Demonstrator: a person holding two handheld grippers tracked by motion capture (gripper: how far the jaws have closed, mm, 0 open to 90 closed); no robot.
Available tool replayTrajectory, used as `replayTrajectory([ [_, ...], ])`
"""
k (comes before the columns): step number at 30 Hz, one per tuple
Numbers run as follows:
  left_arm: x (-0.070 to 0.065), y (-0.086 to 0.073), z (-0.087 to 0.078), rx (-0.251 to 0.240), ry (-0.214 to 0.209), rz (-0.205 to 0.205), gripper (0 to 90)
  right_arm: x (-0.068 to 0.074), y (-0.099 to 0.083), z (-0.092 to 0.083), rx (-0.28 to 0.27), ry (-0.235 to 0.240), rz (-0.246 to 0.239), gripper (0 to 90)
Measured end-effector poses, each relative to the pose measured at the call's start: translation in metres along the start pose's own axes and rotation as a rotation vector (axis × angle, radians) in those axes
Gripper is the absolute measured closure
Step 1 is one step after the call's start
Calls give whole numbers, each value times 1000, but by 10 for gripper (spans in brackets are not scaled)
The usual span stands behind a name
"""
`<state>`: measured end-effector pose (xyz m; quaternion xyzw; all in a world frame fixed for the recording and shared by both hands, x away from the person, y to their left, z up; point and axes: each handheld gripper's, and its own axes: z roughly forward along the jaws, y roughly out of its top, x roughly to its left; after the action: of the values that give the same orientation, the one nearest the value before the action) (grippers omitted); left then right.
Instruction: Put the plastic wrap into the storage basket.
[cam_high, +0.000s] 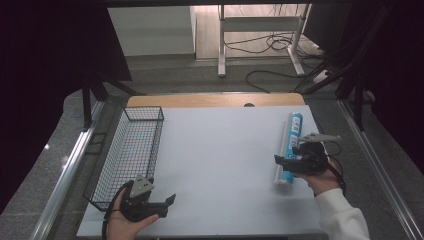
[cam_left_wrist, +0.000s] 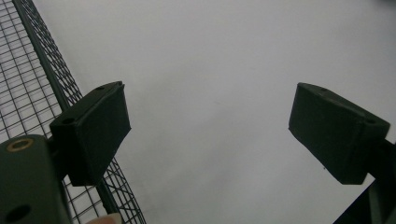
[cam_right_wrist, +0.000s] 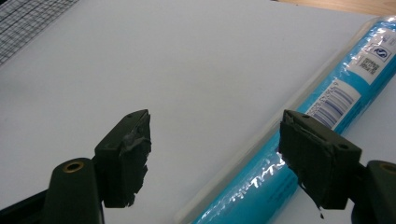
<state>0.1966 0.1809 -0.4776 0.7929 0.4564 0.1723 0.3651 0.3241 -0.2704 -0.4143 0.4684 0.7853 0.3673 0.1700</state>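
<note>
A long blue roll wrapped in clear plastic (cam_high: 295, 127) lies on the white tabletop (cam_high: 220, 150) at the right, running from near to far. My right gripper (cam_high: 278, 160) is held over the roll's near end, pointing left. In the right gripper view its jaws (cam_right_wrist: 215, 144) stand apart with only bare table between them, and the roll (cam_right_wrist: 327, 102) runs past behind the right-hand jaw. My left gripper (cam_high: 171, 200) rests at the near left by the basket's corner. Its jaws (cam_left_wrist: 210, 126) are wide apart and empty.
A black wire basket (cam_high: 144, 114) stands along the left side of the table, and its mesh wall (cam_left_wrist: 28, 84) is close to the left gripper's left jaw. Beyond the table's wooden far edge (cam_high: 215, 100) are desk legs and cables on the floor.
</note>
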Motion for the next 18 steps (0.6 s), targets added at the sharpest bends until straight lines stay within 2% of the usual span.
replayTrajectory([
  [6, -2, 3, 1, -7, -5, 17, 127, -13, 11, 14, 33, -53, 15, 256],
  [12, -6, 3, 2, -5, -15, 39, 127, -38, 18, 30, 70, -126, 87, 252],
  [18, -6, 1, 2, 3, -7, 44, 127, -63, 27, 43, 99, -173, 151, 252],
])
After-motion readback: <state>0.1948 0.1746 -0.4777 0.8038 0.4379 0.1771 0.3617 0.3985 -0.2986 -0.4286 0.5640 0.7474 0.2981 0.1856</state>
